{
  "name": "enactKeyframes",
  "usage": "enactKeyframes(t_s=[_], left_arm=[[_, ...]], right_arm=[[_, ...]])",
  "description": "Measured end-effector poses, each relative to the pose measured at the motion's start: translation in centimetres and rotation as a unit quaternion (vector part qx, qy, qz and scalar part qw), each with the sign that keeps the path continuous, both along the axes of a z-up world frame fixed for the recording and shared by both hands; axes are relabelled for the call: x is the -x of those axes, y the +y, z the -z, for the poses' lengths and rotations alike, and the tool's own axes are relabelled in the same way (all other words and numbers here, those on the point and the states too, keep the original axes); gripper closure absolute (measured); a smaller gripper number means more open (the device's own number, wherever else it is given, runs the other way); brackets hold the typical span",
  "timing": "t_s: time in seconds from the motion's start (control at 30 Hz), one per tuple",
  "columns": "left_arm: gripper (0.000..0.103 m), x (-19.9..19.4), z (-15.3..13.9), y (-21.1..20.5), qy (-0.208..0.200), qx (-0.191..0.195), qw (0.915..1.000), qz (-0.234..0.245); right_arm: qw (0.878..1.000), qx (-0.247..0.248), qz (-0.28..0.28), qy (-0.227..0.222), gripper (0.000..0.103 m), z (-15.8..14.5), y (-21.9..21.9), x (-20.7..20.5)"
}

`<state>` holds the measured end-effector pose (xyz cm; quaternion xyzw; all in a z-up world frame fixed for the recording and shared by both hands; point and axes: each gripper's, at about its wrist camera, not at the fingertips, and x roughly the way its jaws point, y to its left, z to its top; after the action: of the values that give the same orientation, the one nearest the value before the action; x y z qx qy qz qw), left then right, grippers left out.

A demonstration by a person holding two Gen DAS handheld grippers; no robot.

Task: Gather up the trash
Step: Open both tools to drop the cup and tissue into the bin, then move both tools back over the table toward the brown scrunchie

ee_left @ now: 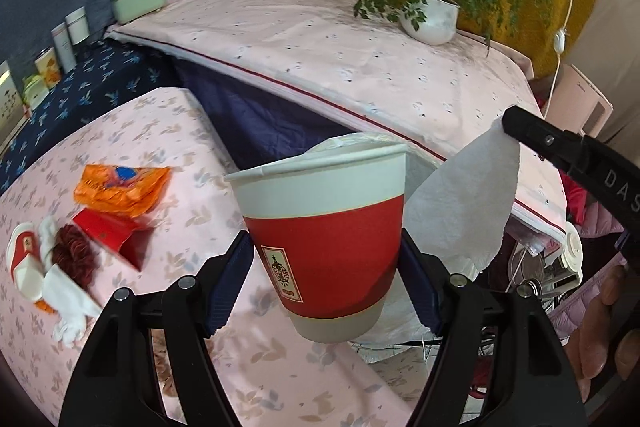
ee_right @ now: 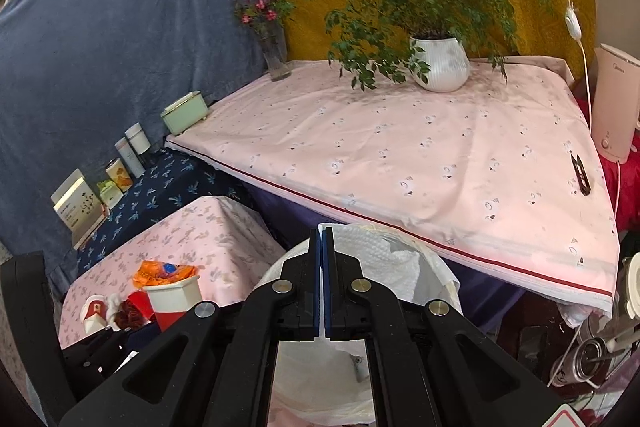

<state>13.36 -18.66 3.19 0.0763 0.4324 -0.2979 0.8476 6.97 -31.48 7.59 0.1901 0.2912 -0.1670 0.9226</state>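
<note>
My left gripper (ee_left: 326, 267) is shut on a red and white paper cup (ee_left: 324, 227) and holds it upright above the low pink table's edge; the cup also shows in the right wrist view (ee_right: 172, 299). My right gripper (ee_right: 323, 239) is shut on a white paper napkin (ee_left: 464, 195), which hangs beside the cup over a white-lined trash bag (ee_right: 408, 267). More trash lies on the low table (ee_left: 120, 307): an orange wrapper (ee_left: 124, 187), a red box (ee_left: 108, 231), a dark red scrunched ball (ee_left: 74, 255), white tissue (ee_left: 64, 291) and a flattened cup (ee_left: 24, 263).
A higher pink-clothed table (ee_right: 400, 155) stands behind, with a potted plant (ee_right: 440, 63), a flower vase (ee_right: 276, 55), a green box (ee_right: 184, 117) and black clips (ee_right: 580, 175). Boxes and tins (ee_right: 116, 179) line the blue shelf at left. A pink appliance (ee_right: 616, 107) stands at right.
</note>
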Motion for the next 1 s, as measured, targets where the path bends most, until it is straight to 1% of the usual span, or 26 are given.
enactKeyframes(t_s=[0.13,0.17,0.2,0.23,0.3,0.37,0.43,0.47,0.83,0.93,1.0], left_arm=[[0.034,-0.2,0.5,-1.6,-0.001,-0.004,0.9999,0.013],[0.030,-0.2,0.7,-1.8,0.000,-0.005,0.9999,0.013],[0.023,-0.3,0.8,-2.0,-0.001,-0.008,0.9999,0.012],[0.021,-0.3,0.9,-2.1,-0.003,-0.009,0.9999,0.010],[0.018,-0.3,1.1,-2.2,-0.009,-0.012,0.9999,0.007],[0.017,-0.3,1.2,-2.3,-0.009,-0.015,0.9998,0.006],[0.015,-0.4,1.3,-2.0,-0.010,-0.016,0.9998,0.000],[0.015,-0.4,1.3,-2.0,-0.010,-0.016,0.9998,-0.001],[0.015,-0.9,0.7,0.9,-0.011,-0.010,0.9994,-0.031],[0.015,-1.0,0.5,1.9,-0.012,-0.006,0.9991,-0.040],[0.015,-1.0,0.3,2.6,-0.011,-0.004,0.9989,-0.046]], right_arm=[[1.000,-0.003,0.005,0.007,0.100,0.5,-0.8,-0.1],[1.000,-0.003,0.007,0.008,0.097,0.5,-1.0,-0.1],[1.000,-0.003,0.010,0.006,0.096,0.6,-1.1,0.0],[1.000,-0.003,0.011,0.007,0.094,0.6,-1.3,0.1],[1.000,-0.006,0.014,0.007,0.087,0.6,-1.4,0.2],[1.000,-0.008,0.017,0.005,0.071,0.6,-1.5,0.4],[1.000,-0.006,0.022,0.004,0.063,0.6,-1.4,0.6],[1.000,-0.005,0.023,0.004,0.061,0.6,-1.3,0.6],[1.000,0.004,0.013,0.008,0.050,0.3,0.9,0.6],[1.000,0.008,0.005,0.009,0.048,0.1,2.0,0.4],[1.000,0.010,-0.001,0.011,0.045,0.1,2.8,0.2]])
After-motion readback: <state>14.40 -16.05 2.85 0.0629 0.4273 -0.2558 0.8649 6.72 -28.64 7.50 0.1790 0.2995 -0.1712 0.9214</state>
